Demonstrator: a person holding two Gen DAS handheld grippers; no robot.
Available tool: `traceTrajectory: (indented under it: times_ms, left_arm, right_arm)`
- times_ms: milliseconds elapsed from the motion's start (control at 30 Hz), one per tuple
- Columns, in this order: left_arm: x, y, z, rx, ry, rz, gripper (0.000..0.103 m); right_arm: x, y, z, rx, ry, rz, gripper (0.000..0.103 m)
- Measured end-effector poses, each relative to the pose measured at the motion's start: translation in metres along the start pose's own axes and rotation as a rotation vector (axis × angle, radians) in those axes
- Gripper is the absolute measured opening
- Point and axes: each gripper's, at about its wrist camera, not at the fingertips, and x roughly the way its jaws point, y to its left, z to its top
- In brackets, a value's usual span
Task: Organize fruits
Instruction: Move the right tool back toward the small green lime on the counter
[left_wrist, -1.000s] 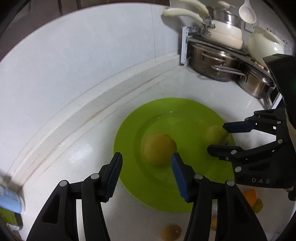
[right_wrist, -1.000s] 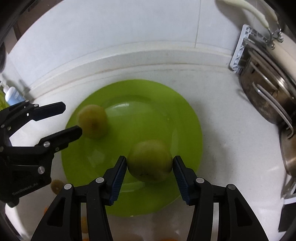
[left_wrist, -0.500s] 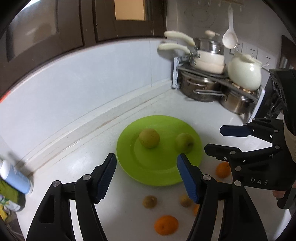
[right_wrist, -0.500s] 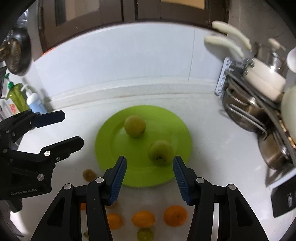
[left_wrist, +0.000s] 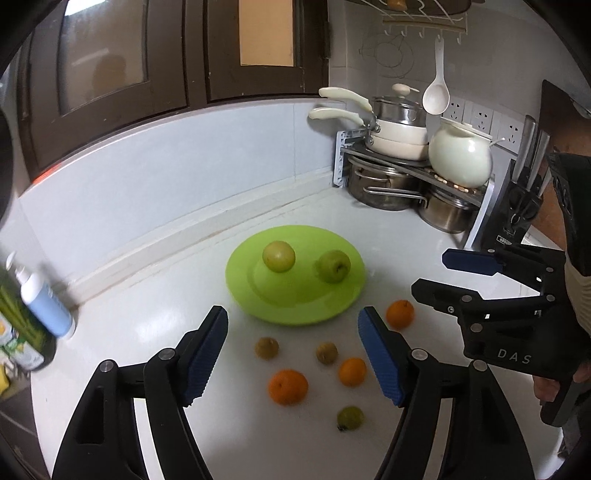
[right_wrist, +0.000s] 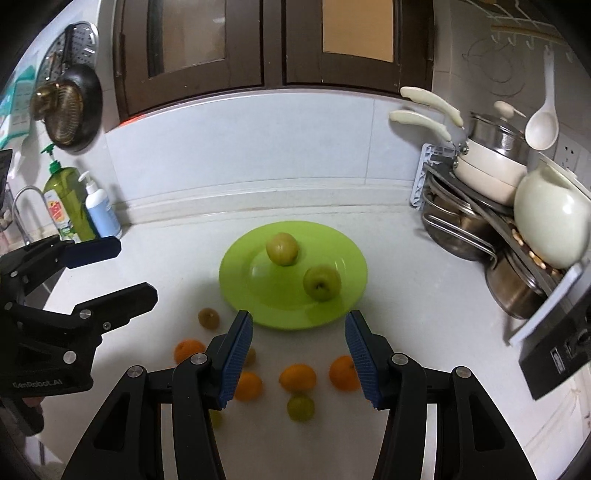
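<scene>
Hovering above the counter, the left gripper (left_wrist: 291, 350) is opening its jaws with nothing between them; the right gripper (right_wrist: 299, 350) is spread and empty too. Two apples (right_wrist: 282, 248) sit on the green plate (right_wrist: 236, 280); oranges (right_wrist: 297, 376) lie loose below it and could roll away if nudged.

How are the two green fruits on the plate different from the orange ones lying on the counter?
The two green fruits sit on the green plate; the orange fruits lie on the bare white counter in front of it. The green ones look bigger, and one shows a stem dimple; the orange ones look smaller. All are round, and neither gripper holds any.
</scene>
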Motion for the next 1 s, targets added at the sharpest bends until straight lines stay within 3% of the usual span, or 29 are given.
traceTrajectory:
  times_ms: [533, 1000]
  left_arm:
    - [-0.022, -0.027, -0.061, -0.029, -0.015, 0.054, 0.072]
    - [0.019, -0.042, -0.096, -0.012, 0.113, 0.013, 0.071]
  right_arm:
    - [-0.014, 0.002, -0.051, -0.039, 0.036, 0.022, 0.053]
    - [0.022, -0.002, -0.083, -0.030, 0.148, 0.062, 0.053]
